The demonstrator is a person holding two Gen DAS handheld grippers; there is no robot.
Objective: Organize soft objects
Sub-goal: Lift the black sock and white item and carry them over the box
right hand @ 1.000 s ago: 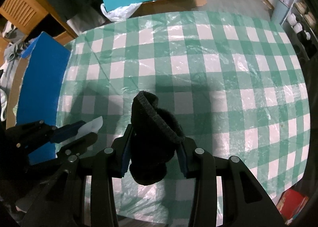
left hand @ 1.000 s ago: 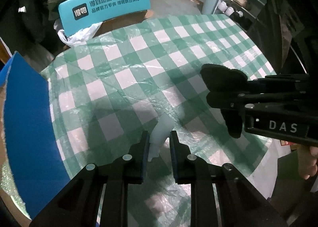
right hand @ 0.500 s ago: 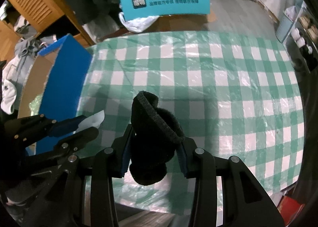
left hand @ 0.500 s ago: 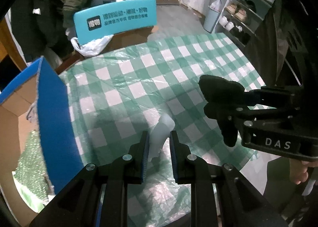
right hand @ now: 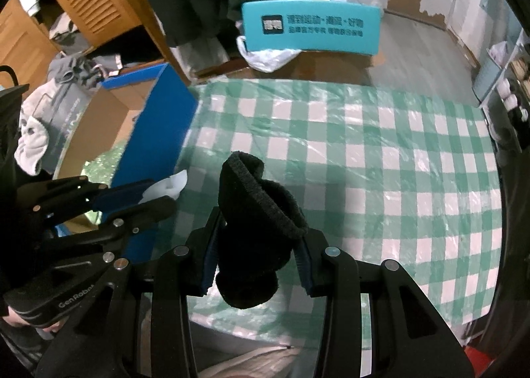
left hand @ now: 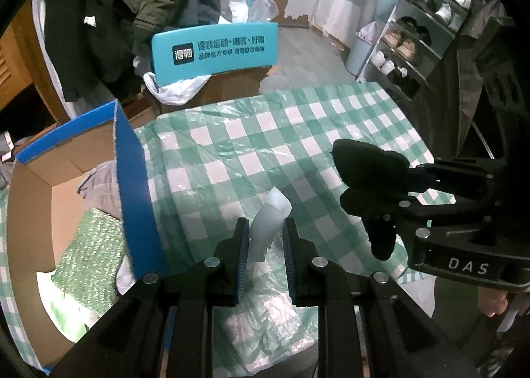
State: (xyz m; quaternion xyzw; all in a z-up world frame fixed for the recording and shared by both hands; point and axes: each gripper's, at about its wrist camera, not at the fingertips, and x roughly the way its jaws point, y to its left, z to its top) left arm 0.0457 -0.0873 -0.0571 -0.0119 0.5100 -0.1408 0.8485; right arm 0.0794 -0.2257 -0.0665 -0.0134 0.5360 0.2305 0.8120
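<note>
My left gripper (left hand: pixel 264 233) is shut on a pale white foam strip (left hand: pixel 269 219) that sticks up between its blue pads, above the checked tablecloth (left hand: pixel 265 146). My right gripper (right hand: pixel 256 242) is shut on a black knitted sock (right hand: pixel 256 212), folded and bulging out above and below the jaws. Each gripper shows in the other's view: the right one with the sock (left hand: pixel 371 172) at the right, the left one with the foam strip (right hand: pixel 167 184) at the left. A blue cardboard box (left hand: pixel 132 186) stands open at the table's left, holding grey cloth and green mesh.
A teal chair back (left hand: pixel 215 50) with a white plastic bag stands beyond the table's far edge. A shoe rack (left hand: pixel 407 43) is at the back right, hanging coats (left hand: pixel 139 7) at the back left. A wooden cabinet (right hand: pixel 89 4) and piled clothes lie past the box.
Both grippers have risen away from the table with their loads still held. The view has widened, and the open inside of the blue box has come into sight at the left.
</note>
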